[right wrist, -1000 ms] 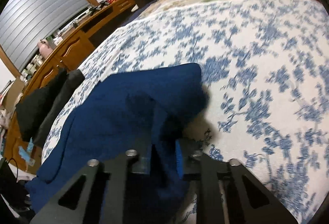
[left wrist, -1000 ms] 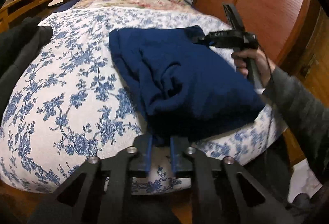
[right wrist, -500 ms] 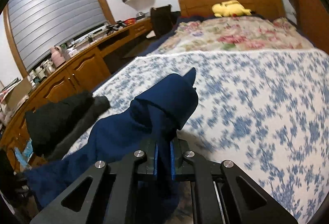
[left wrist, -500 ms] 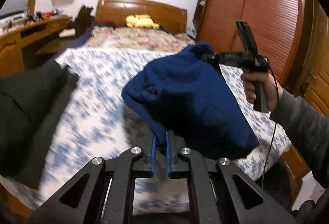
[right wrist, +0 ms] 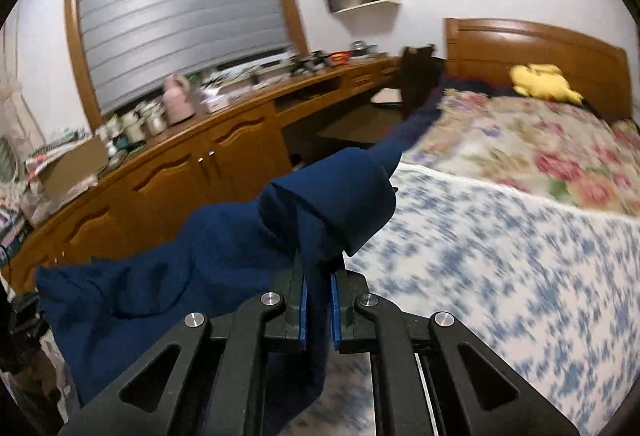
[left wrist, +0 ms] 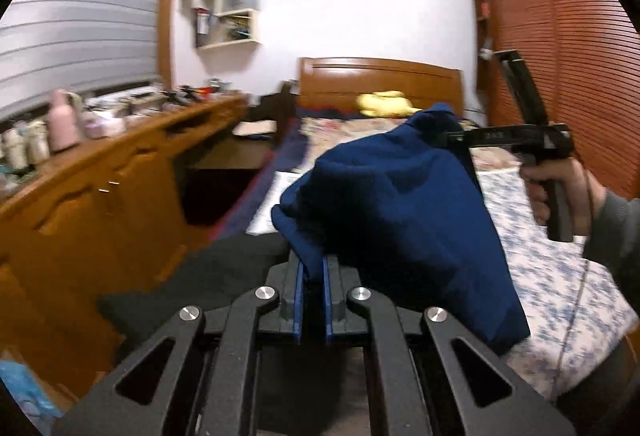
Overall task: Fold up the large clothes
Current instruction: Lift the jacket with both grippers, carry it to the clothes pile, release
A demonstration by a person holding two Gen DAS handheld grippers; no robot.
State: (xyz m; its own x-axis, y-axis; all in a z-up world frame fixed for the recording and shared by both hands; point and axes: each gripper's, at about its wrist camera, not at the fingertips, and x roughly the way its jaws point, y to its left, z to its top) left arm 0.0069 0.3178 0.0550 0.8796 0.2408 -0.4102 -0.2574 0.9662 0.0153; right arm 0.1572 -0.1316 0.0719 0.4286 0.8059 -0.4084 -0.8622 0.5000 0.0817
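My left tongs point(left wrist: 311, 278) are clamped on a bunched edge of the navy garment point(left wrist: 400, 220), blue pads pressed in with cloth between them; my right tongs point(right wrist: 318, 284) pinch another thick roll of the same garment point(right wrist: 224, 252), and from the left wrist camera I can see the right tongs point(left wrist: 454, 140) gripping its upper corner out ahead. The garment hangs in the air between the two grips, lifted clear of the floral bedspread point(left wrist: 560, 268), sagging in a loose pouch rather than stretched flat. I judge the fold is at an early-to-middle stage: the cloth looks doubled over itself in places, but nothing tidy lies on the bed point(right wrist: 500, 268), so laying it down, squaring the edges and making the final folds all remain. Its long axis runs from my left grip, low and near, up and away toward the right grip, roughly toward the headboard point(left wrist: 380, 84), the loose bulk drooping below that line. Off to the left runs the wooden cabinet surface point(right wrist: 240, 116), cluttered with small items.
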